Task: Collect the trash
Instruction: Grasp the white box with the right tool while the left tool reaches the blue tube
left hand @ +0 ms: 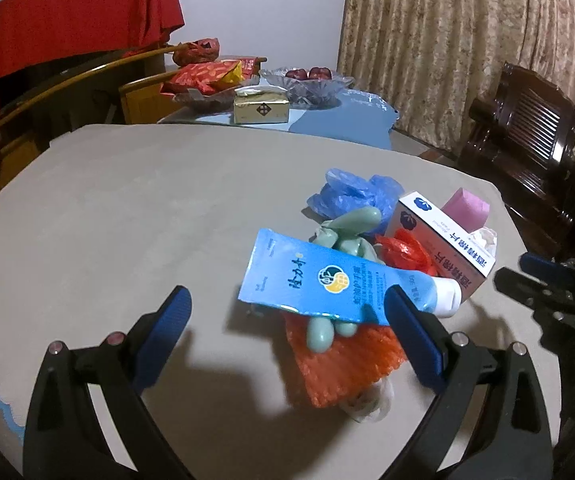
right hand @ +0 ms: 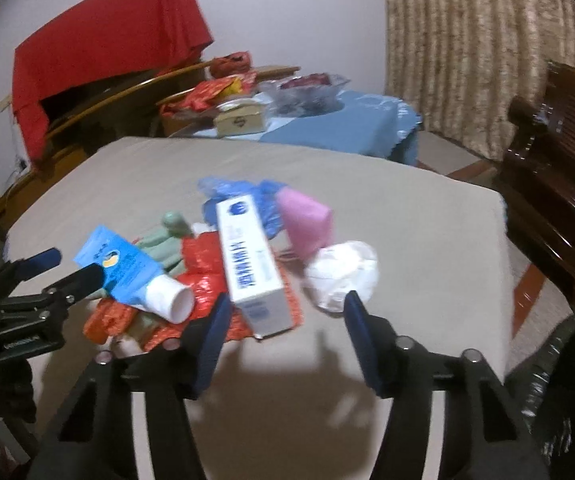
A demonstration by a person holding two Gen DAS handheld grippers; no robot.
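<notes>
Matte grey tabletop [left hand: 127, 208] bears a glossy blue tube [left hand: 327, 280], crinkled wrappers; both grippers' fingers [left hand: 175, 312] [right hand: 355, 320] spread, empty.

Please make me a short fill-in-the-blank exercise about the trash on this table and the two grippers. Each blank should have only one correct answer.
1. The tube lying on top of the pile is mostly ____ in colour.
2. Both the left gripper and the right gripper have their jaws ____.
3. The white box rests partly on a crumpled ____ wrapper.
4. The crumpled tissue beside the box is ____.

Missing words: blue; open; red; white
</notes>
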